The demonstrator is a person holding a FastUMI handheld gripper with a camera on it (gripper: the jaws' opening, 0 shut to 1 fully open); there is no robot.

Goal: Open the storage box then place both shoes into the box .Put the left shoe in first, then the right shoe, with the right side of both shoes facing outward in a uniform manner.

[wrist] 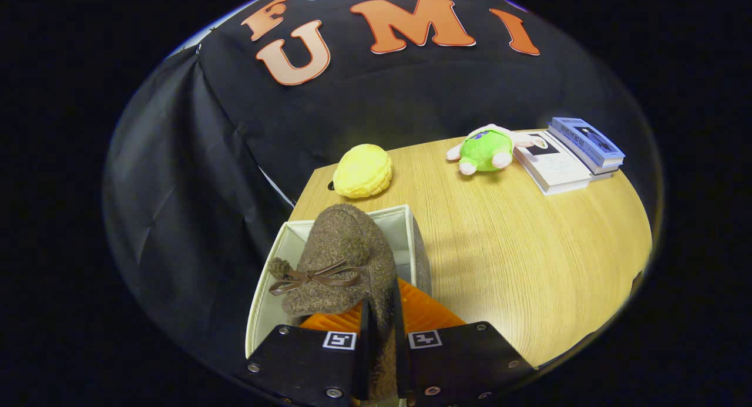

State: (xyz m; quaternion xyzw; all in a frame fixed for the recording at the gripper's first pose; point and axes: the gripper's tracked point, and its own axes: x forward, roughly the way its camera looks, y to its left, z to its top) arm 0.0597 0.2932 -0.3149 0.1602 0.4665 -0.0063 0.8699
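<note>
A: What is the tool (382, 336) doing?
B: Its fingers are pinching the brown shoe's (341, 266) rim between them.
A: Where is the shoe sitting?
B: It is hanging just ahead, over the open storage box (405, 231) on the bench (529, 260).

Brown woolly bow-trimmed shoe (343, 260) above open white storage box (405, 219)

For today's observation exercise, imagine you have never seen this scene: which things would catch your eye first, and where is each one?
First comes the brown fuzzy shoe with a bow, pinched between the fingers of the gripper and hanging over the open white storage box at the wooden table's near corner. Beyond the box lies a yellow plush. Further along the table's far edge, a green plush toy rests beside stacked books.
</note>
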